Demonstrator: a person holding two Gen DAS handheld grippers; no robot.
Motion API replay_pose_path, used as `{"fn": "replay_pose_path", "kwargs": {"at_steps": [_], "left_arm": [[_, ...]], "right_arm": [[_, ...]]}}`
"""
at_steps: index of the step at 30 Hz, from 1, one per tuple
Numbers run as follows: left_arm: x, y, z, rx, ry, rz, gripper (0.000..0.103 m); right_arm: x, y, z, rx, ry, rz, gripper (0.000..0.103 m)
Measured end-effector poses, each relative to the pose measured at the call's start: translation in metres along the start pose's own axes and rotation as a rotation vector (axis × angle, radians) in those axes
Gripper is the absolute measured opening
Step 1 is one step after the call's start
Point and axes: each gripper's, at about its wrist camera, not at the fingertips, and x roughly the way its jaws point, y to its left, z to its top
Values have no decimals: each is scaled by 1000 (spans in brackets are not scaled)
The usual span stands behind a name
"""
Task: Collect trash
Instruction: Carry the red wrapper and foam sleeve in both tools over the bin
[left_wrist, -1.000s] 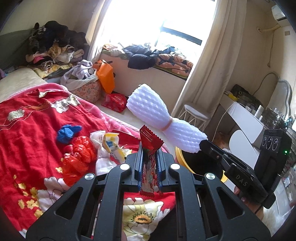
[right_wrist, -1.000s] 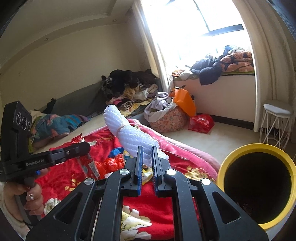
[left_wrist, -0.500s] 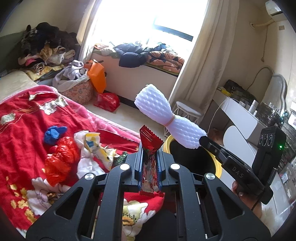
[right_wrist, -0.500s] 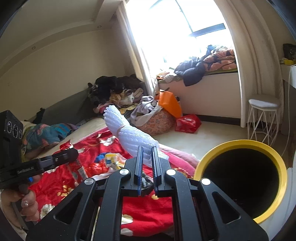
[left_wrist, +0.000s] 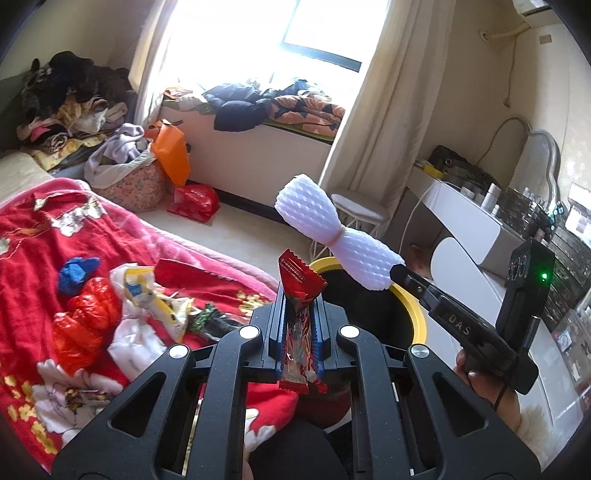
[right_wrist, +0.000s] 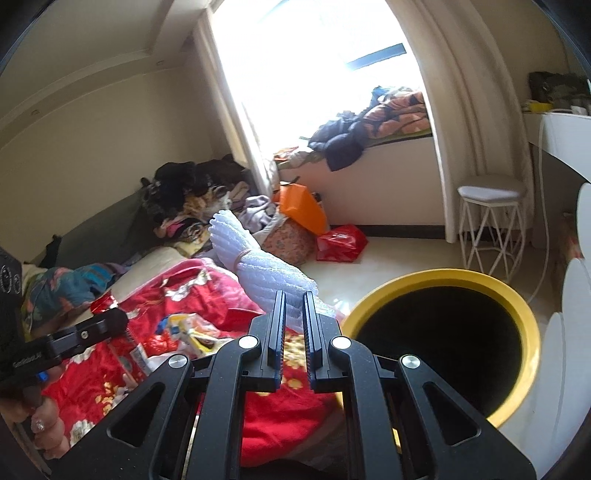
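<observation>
While clamped upright in the left hand-held gripper (left_wrist: 297, 295), red snack wrapper (left_wrist: 300, 284) short of yellow bin (right_wrist: 439, 284); right hand-held gripper (right_wrist: 293, 295) pinching white foam netting (right_wrist: 266, 269) beside rim. Risk: early release, landing on bed (left_wrist: 33, 236). Two items held, one bin.

The yellow bin (left_wrist: 419, 325) is largely hidden behind the left gripper (left_wrist: 297, 317) in the left wrist view, and its inside (right_wrist: 443, 343) is too dark to read. Small bottles on the dresser (left_wrist: 491, 194) are too small to identify.
</observation>
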Motion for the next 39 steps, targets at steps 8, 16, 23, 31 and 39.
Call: {"fn": "replay_pose_path", "kwargs": {"at_steps": [8, 16, 23, 31, 39], "left_arm": [[18, -21, -2, 29, 18, -32, 8], [35, -38, -1, 55, 32, -51, 8], [55, -56, -1, 86, 54, -63, 8], [76, -75, -3, 139, 80, -71, 8], [102, -85, -2, 151, 106, -66, 8]], "right_arm": [[-5, -35, 0, 68, -8, -85, 9], [-5, -63, -5, 126, -8, -152, 9], [-3, -83, -11, 167, 10, -232, 9], [-1, -109, -21, 227, 32, -295, 9], [3, -123, -26, 247, 54, -349, 9]]}}
